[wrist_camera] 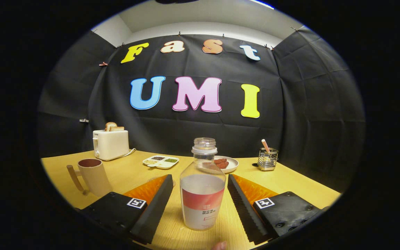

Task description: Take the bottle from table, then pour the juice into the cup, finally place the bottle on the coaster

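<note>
The tool [200, 199] is spread wide, its two fingers [156, 206] standing either side of the bottle [202, 187] with a clear gap on each side; neither touches it. The bottle stands upright on the surface [290, 182] between the fingers, uncapped, clear-walled, part full, with a label band round its lower body. Judged moderately light but smooth and likely slippery; thin walls may give under hard pressure, and the open mouth will spill if tipped. Best hold appears to be the straight labelled section, below the shoulder. The cup [92, 175] stands beyond the left finger, well apart. A toaster [110, 144] sits farther back.
</note>
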